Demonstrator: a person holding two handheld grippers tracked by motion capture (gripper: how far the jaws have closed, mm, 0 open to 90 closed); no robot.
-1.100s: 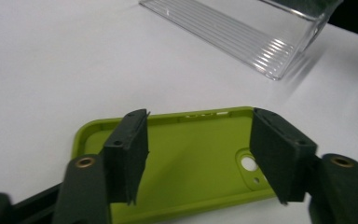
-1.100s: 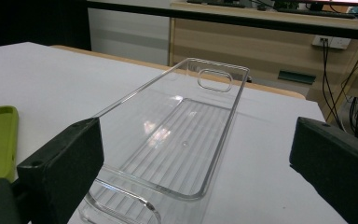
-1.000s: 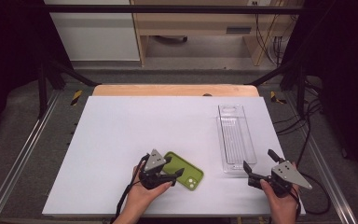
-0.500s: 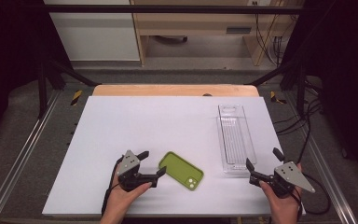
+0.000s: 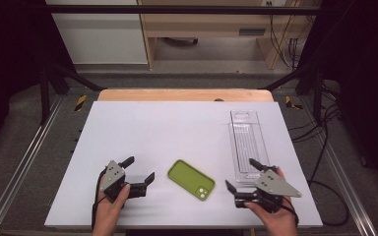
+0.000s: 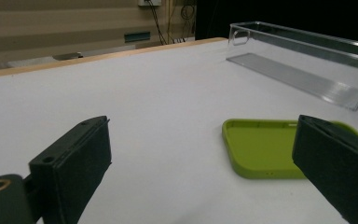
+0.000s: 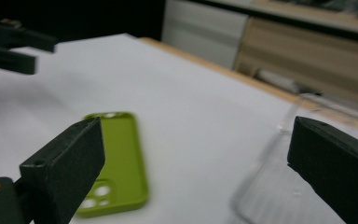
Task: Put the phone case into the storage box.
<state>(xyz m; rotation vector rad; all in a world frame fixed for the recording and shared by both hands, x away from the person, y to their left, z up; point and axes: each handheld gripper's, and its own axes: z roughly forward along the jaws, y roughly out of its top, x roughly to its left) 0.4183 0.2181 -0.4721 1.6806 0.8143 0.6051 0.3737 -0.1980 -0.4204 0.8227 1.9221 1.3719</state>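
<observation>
- The green phone case (image 5: 191,179) lies flat on the white surface (image 5: 177,132), open side up, between your two tools and touching neither.
- It sits low and flat, so if you come in level your pads may slide over its rim or push it across the surface instead of catching it.
- The clear tray (image 5: 247,146) stands just beyond your right tool (image 5: 241,178); swing that hand carelessly and you could knock it askew.
- Your left tool (image 5: 139,169) rests low, left of the case, jaws having just spread wide, nothing between them.
- Your right tool hovers right of the case, jaws apart and empty though they have just narrowed slightly, pointing across toward it.
</observation>
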